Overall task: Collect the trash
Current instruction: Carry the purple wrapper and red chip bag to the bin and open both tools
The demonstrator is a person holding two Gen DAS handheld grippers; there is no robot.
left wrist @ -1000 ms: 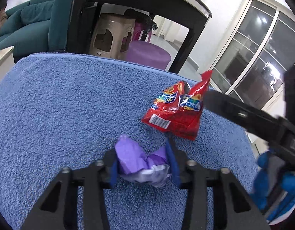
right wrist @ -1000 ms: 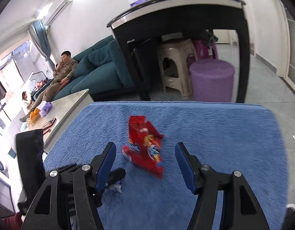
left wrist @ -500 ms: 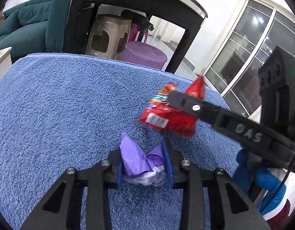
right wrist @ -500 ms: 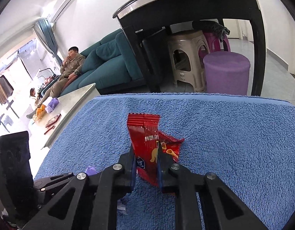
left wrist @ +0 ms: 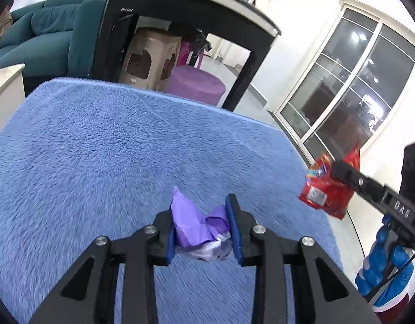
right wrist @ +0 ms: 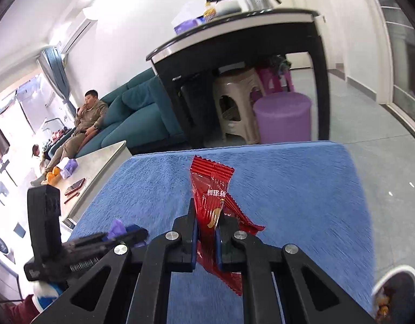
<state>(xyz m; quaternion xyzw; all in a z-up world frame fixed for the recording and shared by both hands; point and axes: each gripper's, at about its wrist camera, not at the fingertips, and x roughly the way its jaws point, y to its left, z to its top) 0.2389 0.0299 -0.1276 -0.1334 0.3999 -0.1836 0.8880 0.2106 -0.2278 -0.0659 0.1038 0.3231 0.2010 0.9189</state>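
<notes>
Trash: red snack wrapper (right wrist: 211, 216) at lower centre, pinched by right gripper (right wrist: 206, 239); crumpled purple wrapper (left wrist: 199, 229) low in frame, pinched by left gripper (left wrist: 202, 232). Both seemingly lifted off blue towel (left wrist: 99, 148), likely for binning.

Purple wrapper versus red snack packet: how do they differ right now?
The purple wrapper is a crumpled wad in the left claw; the red snack packet is a flat, printed pouch standing upright in the right claw. The wrapper is plain; the packet carries a barcode. Both are clamped above the blue towel.
</notes>
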